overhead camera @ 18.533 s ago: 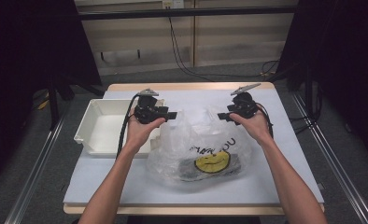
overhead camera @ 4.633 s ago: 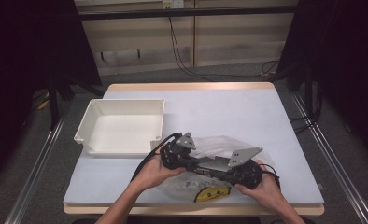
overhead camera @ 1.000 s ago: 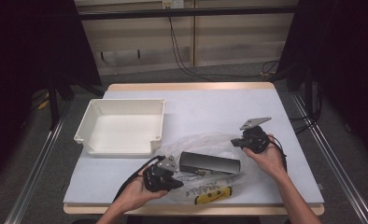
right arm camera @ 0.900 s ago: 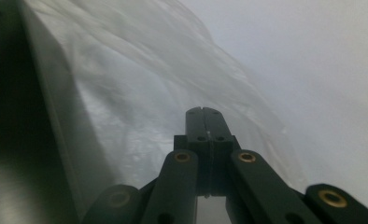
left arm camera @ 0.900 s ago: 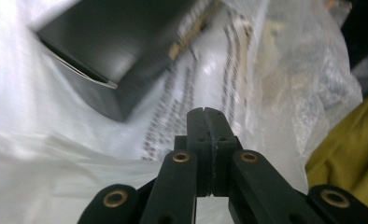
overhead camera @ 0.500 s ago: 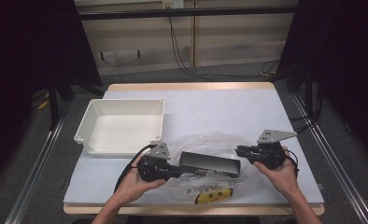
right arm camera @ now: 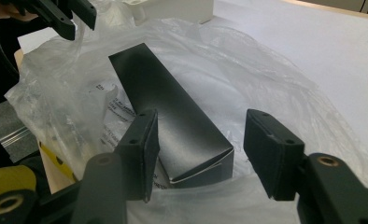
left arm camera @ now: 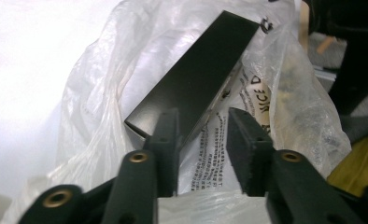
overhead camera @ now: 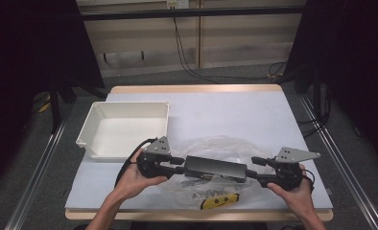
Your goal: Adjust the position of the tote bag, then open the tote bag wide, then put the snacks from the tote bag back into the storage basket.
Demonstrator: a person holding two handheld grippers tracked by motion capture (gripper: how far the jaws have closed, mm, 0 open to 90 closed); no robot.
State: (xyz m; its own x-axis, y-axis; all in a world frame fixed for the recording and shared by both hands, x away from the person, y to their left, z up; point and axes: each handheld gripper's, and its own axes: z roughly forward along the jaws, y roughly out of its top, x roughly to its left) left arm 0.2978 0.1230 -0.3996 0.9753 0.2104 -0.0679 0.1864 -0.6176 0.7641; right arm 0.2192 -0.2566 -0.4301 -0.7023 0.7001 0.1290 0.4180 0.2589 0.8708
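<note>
Black box (overhead camera: 215, 167): lying flat on the clear plastic bag (overhead camera: 216, 191), just beside the white tray (overhead camera: 124, 127).
Left hand-held gripper (left arm camera: 203, 140): jaws just been opening, partly parted around the box's near corner, pads not pressing.
Right hand-held gripper (right arm camera: 201, 144): jaws just been opening, wide astride the box's other end, gripping nothing.
Change: a second ago both shut, farther from the box ends.
Meaning: likely lining up to lift the box out.

Box (overhead camera: 215, 167) on bag (overhead camera: 224, 147), right of tray (overhead camera: 97, 119)

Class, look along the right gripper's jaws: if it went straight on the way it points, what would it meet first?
Probably the near end of the black box, lying on the clear plastic bag just ahead of the right gripper; exact depth is unclear.
</note>
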